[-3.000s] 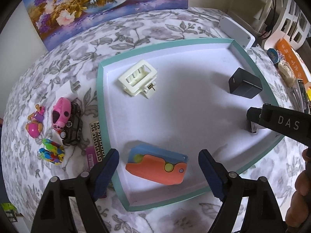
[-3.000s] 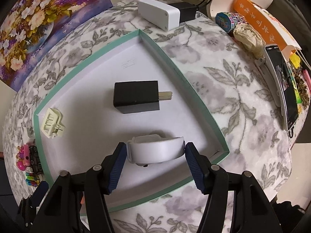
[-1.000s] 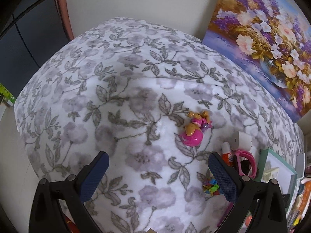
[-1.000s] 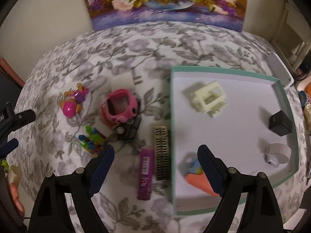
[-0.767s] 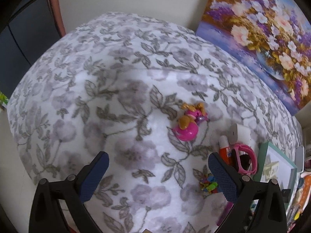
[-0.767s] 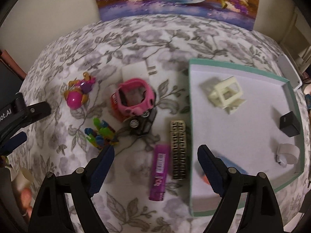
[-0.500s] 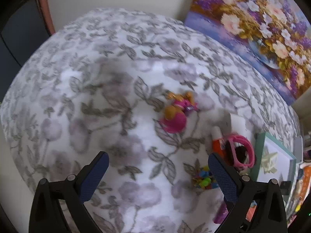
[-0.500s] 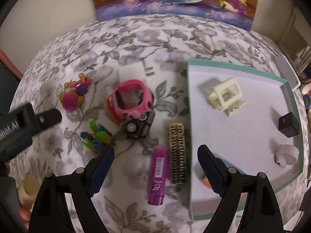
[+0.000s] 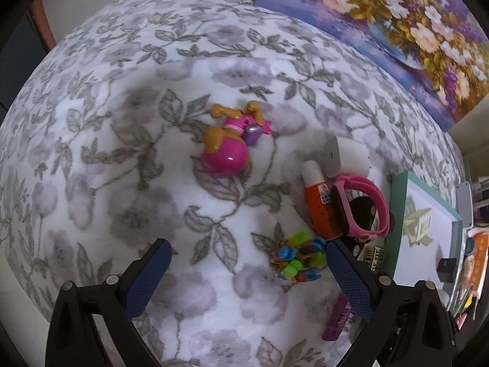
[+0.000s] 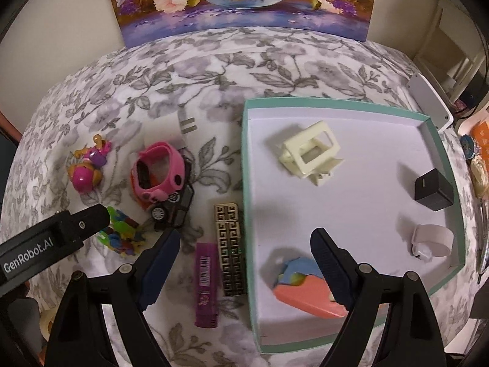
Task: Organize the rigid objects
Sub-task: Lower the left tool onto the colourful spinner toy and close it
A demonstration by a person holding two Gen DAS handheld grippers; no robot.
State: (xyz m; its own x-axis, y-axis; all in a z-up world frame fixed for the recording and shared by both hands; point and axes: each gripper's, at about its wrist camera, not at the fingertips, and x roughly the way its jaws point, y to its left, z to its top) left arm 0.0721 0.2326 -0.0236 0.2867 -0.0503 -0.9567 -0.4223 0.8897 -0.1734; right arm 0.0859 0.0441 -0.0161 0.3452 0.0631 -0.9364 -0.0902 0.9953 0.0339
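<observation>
Tray (image 10: 434,287) interior visible only right-wrist.

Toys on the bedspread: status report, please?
Both tongs open, empty. Four things in tray; pink toy, car, purple stick outside. Nothing blocking.

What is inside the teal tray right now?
The tray holds a cream clip, black cube, white band and an orange-blue piece, partly hidden by the right gripper.

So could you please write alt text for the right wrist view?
Open right gripper hovers over a floral cloth, above a purple tube and patterned bar. To the right, a teal-rimmed tray holds four objects; toys lie left.
</observation>
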